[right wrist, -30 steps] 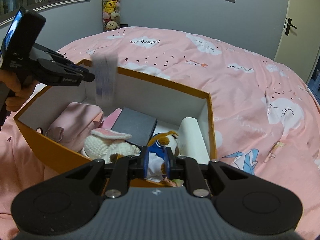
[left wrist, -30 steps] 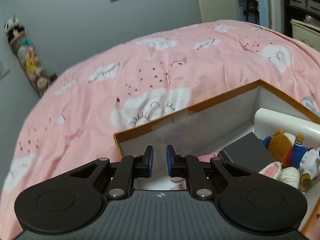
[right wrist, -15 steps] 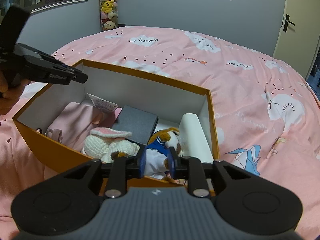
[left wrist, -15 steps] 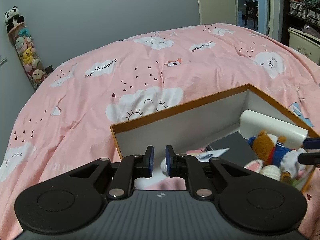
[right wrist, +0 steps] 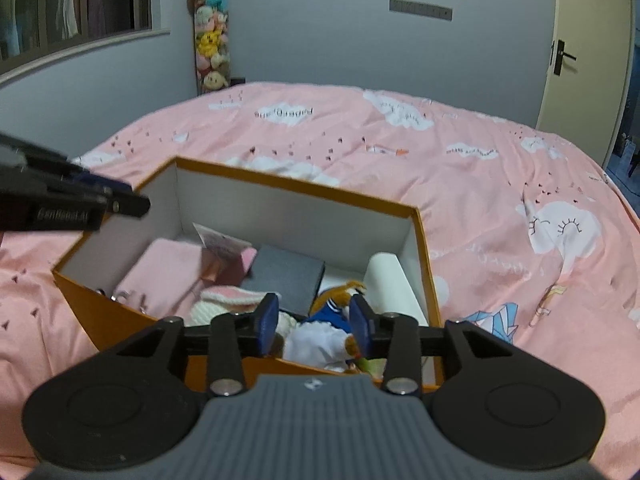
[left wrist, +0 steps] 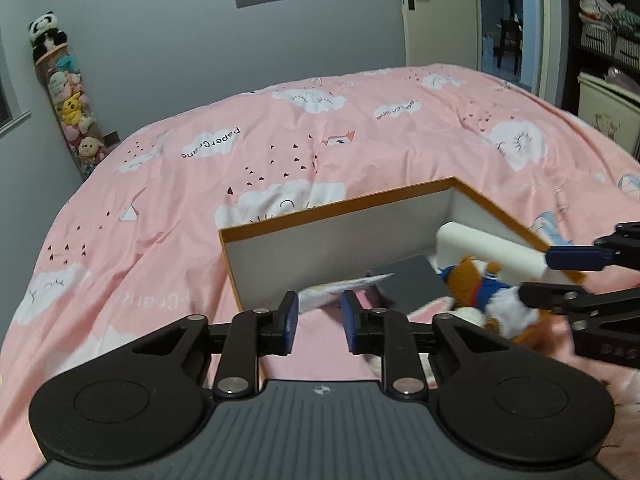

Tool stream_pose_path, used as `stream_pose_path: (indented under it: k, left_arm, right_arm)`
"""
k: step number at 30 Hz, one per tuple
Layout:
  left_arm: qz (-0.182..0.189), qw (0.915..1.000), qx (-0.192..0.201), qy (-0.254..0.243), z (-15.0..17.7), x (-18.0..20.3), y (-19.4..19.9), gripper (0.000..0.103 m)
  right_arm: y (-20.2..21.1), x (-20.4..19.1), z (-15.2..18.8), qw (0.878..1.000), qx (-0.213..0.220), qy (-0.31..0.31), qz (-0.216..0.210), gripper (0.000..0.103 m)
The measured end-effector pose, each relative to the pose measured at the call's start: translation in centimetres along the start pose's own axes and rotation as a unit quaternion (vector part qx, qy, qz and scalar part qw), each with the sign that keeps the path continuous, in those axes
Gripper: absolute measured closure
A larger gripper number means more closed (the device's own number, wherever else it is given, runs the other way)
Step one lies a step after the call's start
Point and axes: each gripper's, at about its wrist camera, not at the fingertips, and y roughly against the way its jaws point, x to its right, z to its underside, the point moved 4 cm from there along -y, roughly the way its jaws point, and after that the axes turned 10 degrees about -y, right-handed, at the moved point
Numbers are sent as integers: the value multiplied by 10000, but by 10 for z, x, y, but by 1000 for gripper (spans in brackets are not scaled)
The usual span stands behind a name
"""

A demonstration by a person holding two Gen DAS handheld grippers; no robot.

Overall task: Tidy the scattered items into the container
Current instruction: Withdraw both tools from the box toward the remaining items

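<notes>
An orange box with white inside walls sits on the pink bed. In it lie a pink bag, a small printed packet, a dark grey box, a white crocheted toy, a white roll and a plush bear in blue. My right gripper is open, its fingers either side of the bear above the box's near wall. My left gripper is open and empty at the box's left end.
The pink cloud-print bedspread spreads all round the box. A hanging column of plush toys is on the grey wall. A door stands at the right. Shelves with baskets are at the far right.
The packet dropped from my left gripper into the box. My left gripper opened wider and drew back. My right gripper opened, releasing the bear, and pulled back a little.
</notes>
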Motion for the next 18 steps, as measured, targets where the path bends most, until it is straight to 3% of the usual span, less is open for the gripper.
stream_pose_path:
  k: [4, 6, 10, 18]
  left_arm:
    - [-47, 9998, 170, 125, 9, 16, 20, 64]
    - [-66, 9995, 231, 212, 15, 22, 27, 51]
    - [-31, 9993, 215, 316, 28, 30, 33, 50]
    - [36, 9992, 202, 334, 55, 38, 44, 43]
  right_arm:
    - [13, -6, 3, 9997, 221, -26, -76, 46]
    - [19, -7, 5, 9993, 345, -81, -78, 43]
    - [27, -9, 13, 9987, 450, -247, -68, 35]
    - [39, -9, 31, 9972, 514, -534, -35, 30]
